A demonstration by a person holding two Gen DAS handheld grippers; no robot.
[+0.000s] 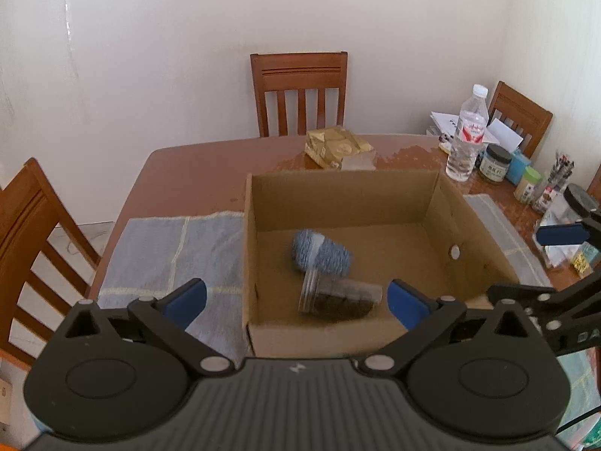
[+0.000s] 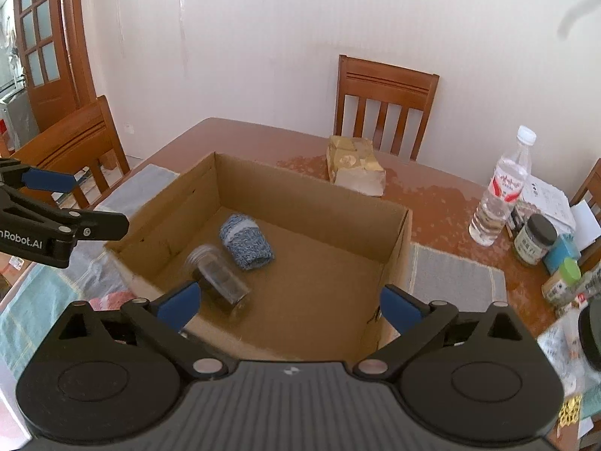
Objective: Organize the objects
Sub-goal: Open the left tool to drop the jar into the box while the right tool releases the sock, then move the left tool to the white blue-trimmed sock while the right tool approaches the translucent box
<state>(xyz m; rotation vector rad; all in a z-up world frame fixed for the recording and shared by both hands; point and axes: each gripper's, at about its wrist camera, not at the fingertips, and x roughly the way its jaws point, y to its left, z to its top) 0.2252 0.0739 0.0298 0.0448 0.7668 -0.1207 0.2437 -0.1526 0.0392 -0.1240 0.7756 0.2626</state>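
Jar (image 2: 219, 282) and blue cloth roll (image 2: 246, 240) are seen lying in cardboard box (image 2: 311, 203), left gripper (image 1: 296, 300) and right gripper (image 2: 287, 302) spread wide and empty; drop step is judged done, another loose item is needed next.

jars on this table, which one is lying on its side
The clear jar with dark contents inside the cardboard box, beside the blue yarn roll. The dark-lidded jar and the green-lidded jar stand upright outside it.

Left tongs (image 1: 296, 302) wide apart above cardboard box (image 1: 342, 188); blue yarn roll (image 1: 321, 251) and jar (image 1: 338, 297) inside, touching.
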